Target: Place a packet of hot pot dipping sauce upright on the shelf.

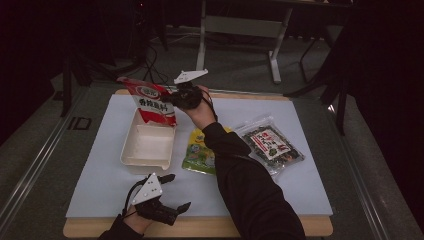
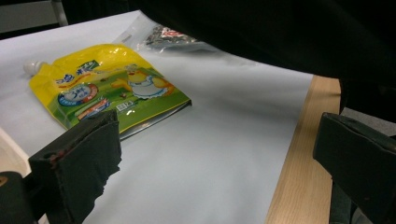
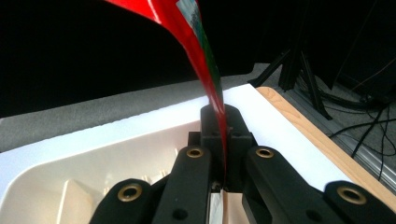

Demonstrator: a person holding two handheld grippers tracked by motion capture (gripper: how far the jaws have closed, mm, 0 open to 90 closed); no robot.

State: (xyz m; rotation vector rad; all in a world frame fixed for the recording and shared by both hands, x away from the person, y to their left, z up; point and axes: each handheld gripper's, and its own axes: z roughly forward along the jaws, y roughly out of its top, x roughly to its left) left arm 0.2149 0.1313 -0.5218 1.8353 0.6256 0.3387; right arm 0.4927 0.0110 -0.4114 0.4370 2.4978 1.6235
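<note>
Red bag (image 1: 150, 102), held upright over the far end of the white tray (image 1: 147, 145), long axis near vertical, lower end dipping toward the tray's floor. Its printed face is turned toward the near side of the desk (image 1: 200, 227): red ground, a white band of dark characters and a round mark near the top. In the right claw view the bag (image 3: 205, 51) is seen edge-on as a thin red sheet that curves up and to the left out of the jaws.

Right claw (image 1: 175, 97), closed on the bag's right edge; in its own view (image 3: 223, 140) the two jaws meet with only the sheet between them. The person's dark sleeve (image 1: 250, 185) runs from the near edge across the middle of the desk to this claw.

The tray is rectangular, long axis running near to far, interior bare and pale. It lies at the left of the white mat (image 1: 300, 190) that covers most of the desk.

Just right of the tray, partly under the sleeve, lies a yellow pouch (image 1: 197, 155), flat, its white spout (image 2: 31, 66) visible in the left claw view. Farther right lies a clear packet (image 1: 270, 142) of dark contents with a red label.

Left claw (image 1: 177, 192), near the desk's near-left edge, jaws wide apart and holding nothing (image 2: 215, 158). Bare mat lies between it and the tray.
</note>
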